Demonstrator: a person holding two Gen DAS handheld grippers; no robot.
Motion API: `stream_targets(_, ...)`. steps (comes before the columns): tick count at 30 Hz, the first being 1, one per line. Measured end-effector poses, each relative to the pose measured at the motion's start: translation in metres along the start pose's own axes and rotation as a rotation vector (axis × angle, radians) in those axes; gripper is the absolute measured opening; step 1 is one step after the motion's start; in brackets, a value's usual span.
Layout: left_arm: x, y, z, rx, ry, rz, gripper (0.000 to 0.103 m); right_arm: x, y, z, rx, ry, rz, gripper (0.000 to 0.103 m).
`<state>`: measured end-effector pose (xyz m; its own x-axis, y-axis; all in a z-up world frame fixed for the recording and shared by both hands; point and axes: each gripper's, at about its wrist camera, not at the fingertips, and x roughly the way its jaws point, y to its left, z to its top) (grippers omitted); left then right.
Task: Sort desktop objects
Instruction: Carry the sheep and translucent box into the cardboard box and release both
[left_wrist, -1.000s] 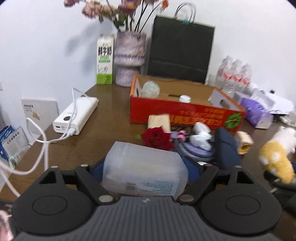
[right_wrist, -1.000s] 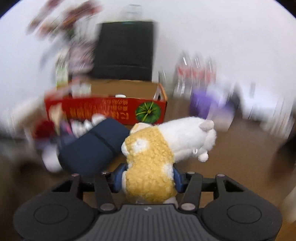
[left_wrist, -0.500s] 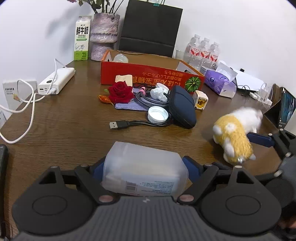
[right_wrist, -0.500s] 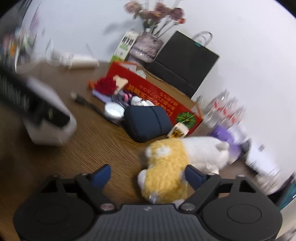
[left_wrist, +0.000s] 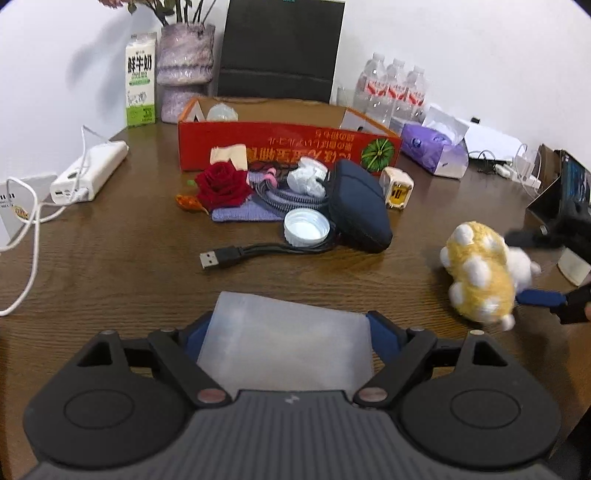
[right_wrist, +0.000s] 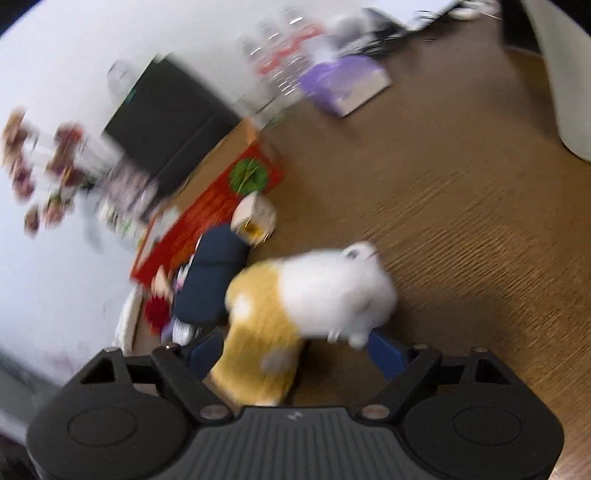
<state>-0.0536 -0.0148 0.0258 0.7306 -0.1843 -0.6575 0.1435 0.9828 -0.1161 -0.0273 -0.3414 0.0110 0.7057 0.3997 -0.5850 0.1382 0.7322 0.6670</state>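
Your left tongs (left_wrist: 290, 330) pinch the frosted plastic box (left_wrist: 284, 350) above the desk (left_wrist: 110, 258), while your right tongs (right_wrist: 295, 349), jaws just opened, loosely straddle the plush toy (right_wrist: 306, 306).

Left wrist view: looks forward and downward over own fingers from near edge of wooden table (left_wrist: 110, 266), facing far wall; sharp, level, close to tabletop. Red cardboard box (left_wrist: 288, 147) centre far, purple tissue pack (left_wrist: 432, 153) far right.

Right wrist view: low over table (right_wrist: 480, 229) at right side, rolled strongly so tabletop slants; motion-blurred.

Shared: red box (right_wrist: 207, 221), navy pouch (left_wrist: 358, 210) (right_wrist: 210, 284), yellow-white plush toy (left_wrist: 480, 277) (right_wrist: 306, 306), tissue pack (right_wrist: 343, 85), black bag (left_wrist: 280, 48) (right_wrist: 166, 118) at far wall.
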Motion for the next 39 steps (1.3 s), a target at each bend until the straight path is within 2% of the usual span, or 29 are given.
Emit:
stream_targets(2,0.005,0.0,0.0,-0.002,0.011,0.001,0.087,0.012,-0.005,0.007,0.054,-0.043,-0.009,0.085)
stream_targets(4,0.007,0.0,0.001,0.0,0.018,0.003,0.087,0.025,0.0,0.017,0.038,-0.097,-0.06,0.084)
stream_targets(6,0.008,0.0,0.001,0.002,0.022,0.006,0.087,0.041,0.013,0.025,-0.034,-0.123,-0.136,0.082)
stream_targets(8,0.007,0.0,0.0,-0.001,0.026,0.012,0.087,0.057,0.026,0.029,-0.145,-0.123,-0.186,0.068)
stream_targets(10,0.007,-0.001,0.0,0.003,0.026,0.015,0.086,0.067,0.04,0.027,-0.251,-0.11,-0.223,0.065)
stream_targets(11,0.006,0.0,-0.001,0.002,0.024,0.015,0.086,0.068,0.045,0.024,-0.287,-0.097,-0.219,0.058)
stream_targets(14,0.003,0.003,0.001,-0.019,0.015,0.013,0.085,0.064,0.056,0.015,-0.342,-0.073,-0.183,0.049)
stream_targets(16,-0.004,0.003,0.003,-0.022,-0.009,0.01,0.084,0.053,0.066,0.005,-0.404,-0.114,-0.174,0.048)
stream_targets(19,-0.016,0.002,0.006,-0.024,-0.056,0.012,0.083,0.033,0.086,-0.012,-0.536,-0.213,-0.207,0.044)
stream_targets(22,-0.024,0.002,0.011,-0.038,-0.08,0.016,0.083,0.019,0.099,-0.021,-0.611,-0.265,-0.217,0.042)
stream_targets(32,-0.037,0.014,0.031,-0.084,-0.156,0.034,0.083,-0.007,0.118,-0.016,-0.675,-0.375,-0.199,0.038)
stream_targets(35,-0.034,0.015,0.04,-0.082,-0.166,0.052,0.083,-0.007,0.122,-0.014,-0.686,-0.384,-0.185,0.038)
stream_targets(39,-0.031,0.023,0.068,-0.088,-0.193,0.027,0.083,0.0,0.128,-0.006,-0.688,-0.384,-0.175,0.038)
